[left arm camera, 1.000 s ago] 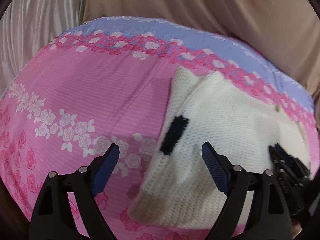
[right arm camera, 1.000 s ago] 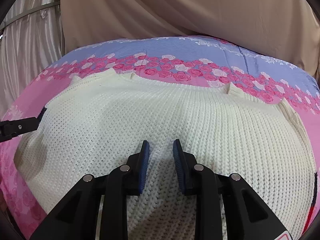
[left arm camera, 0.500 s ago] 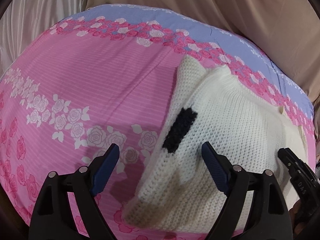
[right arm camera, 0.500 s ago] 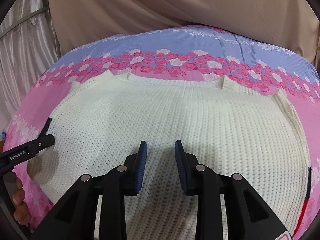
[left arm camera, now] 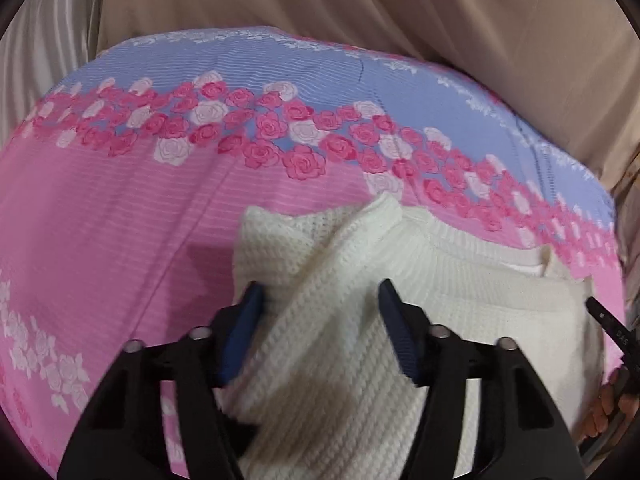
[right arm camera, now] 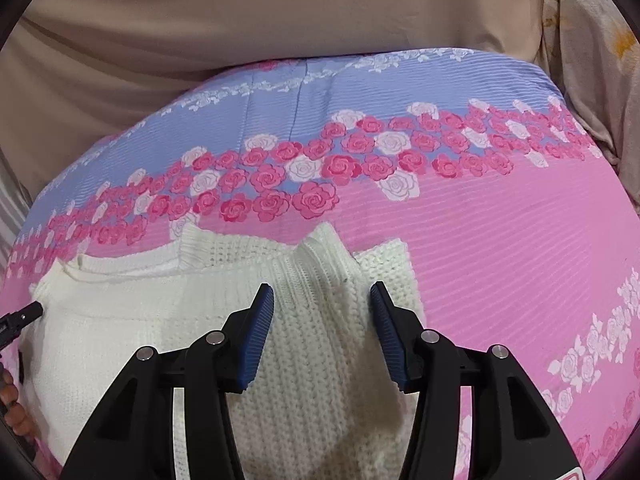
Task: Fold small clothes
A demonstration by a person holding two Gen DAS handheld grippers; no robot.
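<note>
A small cream knitted sweater lies on a pink and blue rose-print bedspread. My left gripper is open, with its jaws on either side of the sweater's left folded edge and sleeve. In the right wrist view the sweater lies with its ribbed neckline at the back, and my right gripper is open over its right sleeve and shoulder. Neither gripper holds anything. The sweater's lower part is hidden behind the grippers.
The bedspread stretches wide to the right of the sweater. Beige curtains hang behind the bed. The tip of the other gripper shows at the right edge of the left wrist view and at the left edge of the right wrist view.
Both grippers have moved forward to the sweater's upper corners, left to the left side, right to the right side. The right gripper's jaws have opened wide. The black patch is out of view.
</note>
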